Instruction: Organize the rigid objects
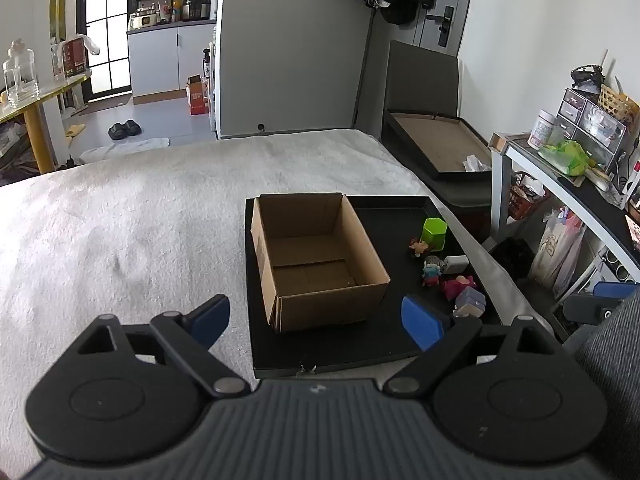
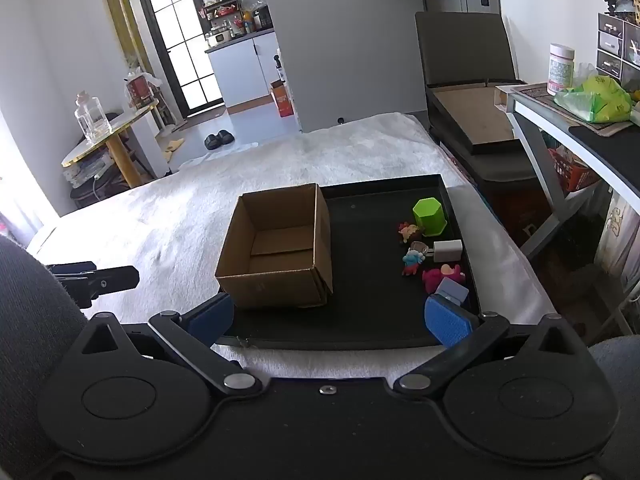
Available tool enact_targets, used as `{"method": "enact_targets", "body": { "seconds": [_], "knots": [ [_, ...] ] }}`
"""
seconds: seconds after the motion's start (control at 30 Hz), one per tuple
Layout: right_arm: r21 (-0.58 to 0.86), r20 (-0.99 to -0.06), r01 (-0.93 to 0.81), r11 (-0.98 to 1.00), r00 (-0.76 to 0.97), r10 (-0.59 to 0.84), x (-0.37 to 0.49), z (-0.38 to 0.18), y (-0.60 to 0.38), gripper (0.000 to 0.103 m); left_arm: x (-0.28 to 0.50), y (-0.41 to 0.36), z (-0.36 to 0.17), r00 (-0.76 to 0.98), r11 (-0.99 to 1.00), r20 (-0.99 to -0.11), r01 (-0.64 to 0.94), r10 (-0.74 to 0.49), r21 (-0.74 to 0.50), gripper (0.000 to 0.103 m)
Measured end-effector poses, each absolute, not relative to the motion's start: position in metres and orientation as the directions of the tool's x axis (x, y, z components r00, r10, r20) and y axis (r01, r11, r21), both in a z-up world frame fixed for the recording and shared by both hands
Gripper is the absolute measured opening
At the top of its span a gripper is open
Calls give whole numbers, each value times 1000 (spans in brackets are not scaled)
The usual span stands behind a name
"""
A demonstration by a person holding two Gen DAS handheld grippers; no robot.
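Note:
An open, empty cardboard box [image 1: 316,260] [image 2: 280,248] stands on the left part of a black tray [image 1: 384,216] [image 2: 368,208] on a white blanket. Right of the box lie small rigid things: a green hexagonal cup [image 1: 434,233] [image 2: 429,216], a white charger [image 1: 456,264] [image 2: 447,250], several small toy figures [image 1: 432,274] [image 2: 412,262], a pink toy [image 2: 440,276] and a lilac block [image 1: 471,300] [image 2: 453,291]. My left gripper [image 1: 316,322] is open and empty, hovering before the box. My right gripper [image 2: 330,318] is open and empty at the tray's near edge.
The white blanket [image 1: 140,220] covers the bed around the tray. A desk [image 2: 568,128] with a green bag, jar and drawers stands at the right. A dark chair base [image 1: 436,148] sits beyond the bed. A round table [image 2: 108,136] with glass bottles stands at the left.

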State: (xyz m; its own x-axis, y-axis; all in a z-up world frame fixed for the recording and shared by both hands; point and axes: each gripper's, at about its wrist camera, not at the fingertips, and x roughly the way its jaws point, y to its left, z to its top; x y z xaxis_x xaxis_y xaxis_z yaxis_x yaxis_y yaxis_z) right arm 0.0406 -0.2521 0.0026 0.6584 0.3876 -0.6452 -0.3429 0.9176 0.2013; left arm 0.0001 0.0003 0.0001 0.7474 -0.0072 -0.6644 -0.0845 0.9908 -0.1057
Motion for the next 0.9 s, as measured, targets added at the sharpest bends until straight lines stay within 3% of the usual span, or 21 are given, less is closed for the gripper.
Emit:
{"method": "enact_targets", "body": {
  "seconds": [0.9],
  "knots": [
    [180,-637,-346,921,672,377,38,6,-250,103,-3,0,3,754,992,-657,-90,10,-88,92]
  ]
}}
